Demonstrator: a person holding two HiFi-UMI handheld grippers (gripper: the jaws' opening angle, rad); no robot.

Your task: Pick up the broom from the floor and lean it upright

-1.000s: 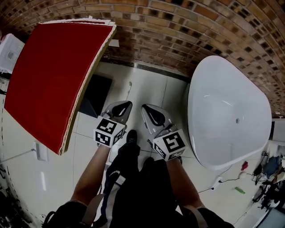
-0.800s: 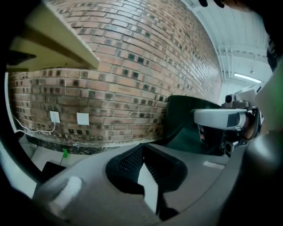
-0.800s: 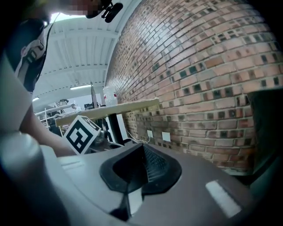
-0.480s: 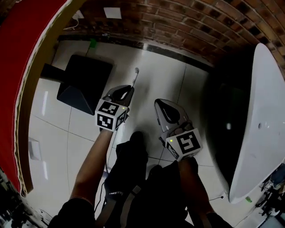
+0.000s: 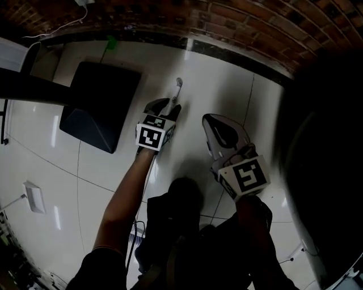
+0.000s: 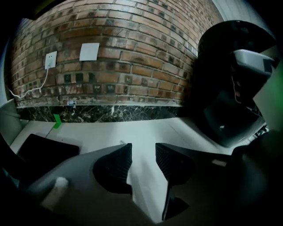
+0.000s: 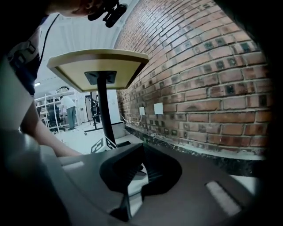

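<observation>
I find open floor (image 5: 227,90) ahead; table base (image 5: 102,102) blocks left, tub (image 5: 329,141) right, brick wall (image 5: 238,17) beyond.

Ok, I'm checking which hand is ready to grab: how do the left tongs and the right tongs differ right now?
The left tongs have their jaws apart, having just been opening, with only floor between them; the right tongs have their jaws together. The left tongs tilt down at the floor, while the right tongs point more level, along the brick wall. Both hold nothing.
</observation>
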